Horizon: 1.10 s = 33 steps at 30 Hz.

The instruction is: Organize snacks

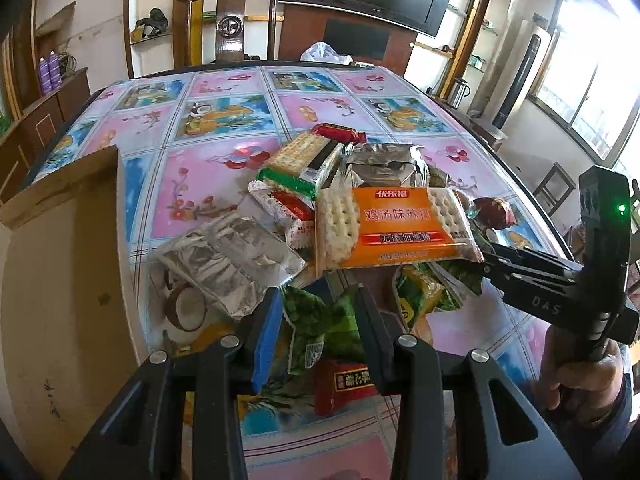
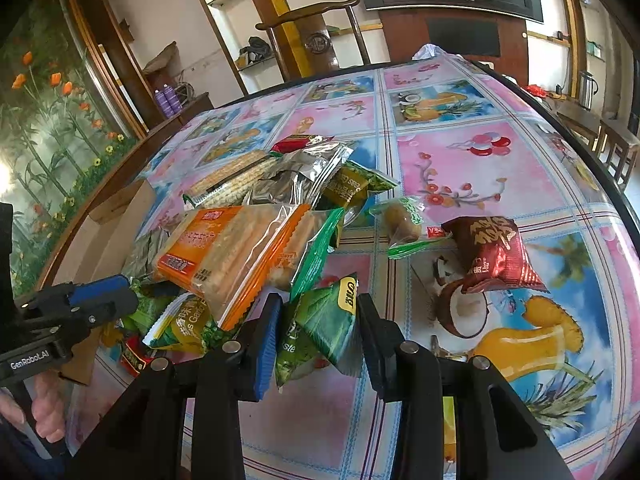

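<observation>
Snack pile sits mid-table on a flowery tablecloth, w/ a cardboard box at the table's left edge, beside the pile.

Left gripper: jaws partly closed around a green snack packet. Packet fills the gap between the blue pad and the black finger, looks pinched on both sides. A red packet lies just below it, on the table.

Right gripper: also narrowed on a green packet, crumpled between the fingers, so gripping it.

Top of pile: orange cracker pack, tilted, resting on other snacks. Behind it a silver foil pack and a green-edged cracker pack. Another silver foil pack lies left of the pile, near the box.

Off to the right, apart from the pile: dark red packet and a small clear-wrapped green-edged snack, touching each other.

A hand holds the right gripper's handle.
</observation>
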Available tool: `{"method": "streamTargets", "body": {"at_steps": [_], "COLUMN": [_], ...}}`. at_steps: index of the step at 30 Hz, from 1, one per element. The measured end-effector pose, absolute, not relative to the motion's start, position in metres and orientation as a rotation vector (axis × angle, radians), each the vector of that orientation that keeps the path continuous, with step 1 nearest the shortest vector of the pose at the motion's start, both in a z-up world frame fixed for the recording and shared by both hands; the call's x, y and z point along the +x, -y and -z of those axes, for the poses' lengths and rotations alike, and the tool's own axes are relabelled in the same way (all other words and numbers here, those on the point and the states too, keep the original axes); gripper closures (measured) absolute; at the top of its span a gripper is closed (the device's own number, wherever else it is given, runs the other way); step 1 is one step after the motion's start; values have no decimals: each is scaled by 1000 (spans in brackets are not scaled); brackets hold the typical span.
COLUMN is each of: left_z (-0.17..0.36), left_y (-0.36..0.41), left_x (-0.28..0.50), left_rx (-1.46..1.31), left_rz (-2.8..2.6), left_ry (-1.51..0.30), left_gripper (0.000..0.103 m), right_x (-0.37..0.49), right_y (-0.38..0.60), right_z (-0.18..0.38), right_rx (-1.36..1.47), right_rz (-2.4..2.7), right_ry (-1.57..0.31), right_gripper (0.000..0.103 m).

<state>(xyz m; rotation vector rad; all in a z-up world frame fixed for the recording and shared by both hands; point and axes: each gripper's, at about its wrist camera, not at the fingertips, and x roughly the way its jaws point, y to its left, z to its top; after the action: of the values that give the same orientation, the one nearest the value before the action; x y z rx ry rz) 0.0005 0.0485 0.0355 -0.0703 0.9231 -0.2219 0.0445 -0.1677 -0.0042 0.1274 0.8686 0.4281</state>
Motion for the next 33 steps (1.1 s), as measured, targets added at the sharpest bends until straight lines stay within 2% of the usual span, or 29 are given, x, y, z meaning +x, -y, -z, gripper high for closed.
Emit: {"method": "streamTargets", "body": {"at_steps": [14, 20, 22, 24, 27, 28, 29, 30, 33], "left_z": [-14, -14, -13, -13, -11, -11, -10, -10, -9], "left_y": [-44, -43, -41, -37, -31, -29, -29, -30, -34], "left_x": [9, 10, 9, 8, 5, 4, 3, 3, 4], "left_rx": [-42, -55, -47, -31, 7, 21, 24, 18, -9], "left_rz": [225, 226, 218, 201, 178, 169, 164, 157, 145], "left_ry": [-1014, -983, -969, -951, -923, -917, -912, -904, -890], "left_gripper": [66, 66, 66, 66, 66, 66, 66, 66, 66], "right_x": [39, 35, 34, 33, 31, 30, 30, 31, 30], "right_y": [161, 161, 161, 159, 156, 156, 157, 159, 163], "right_z": [2, 2, 2, 2, 2, 1, 2, 2, 3], "right_rx": [88, 74, 75, 67, 55, 58, 66, 76, 112], "right_rz": [-413, -414, -415, -415, -415, -421, -428, -428, -431], "right_ry": [-866, -867, -868, -867, -867, -866, -866, -868, -869], "right_gripper": [60, 57, 55, 46, 42, 42, 48, 61, 64]}}
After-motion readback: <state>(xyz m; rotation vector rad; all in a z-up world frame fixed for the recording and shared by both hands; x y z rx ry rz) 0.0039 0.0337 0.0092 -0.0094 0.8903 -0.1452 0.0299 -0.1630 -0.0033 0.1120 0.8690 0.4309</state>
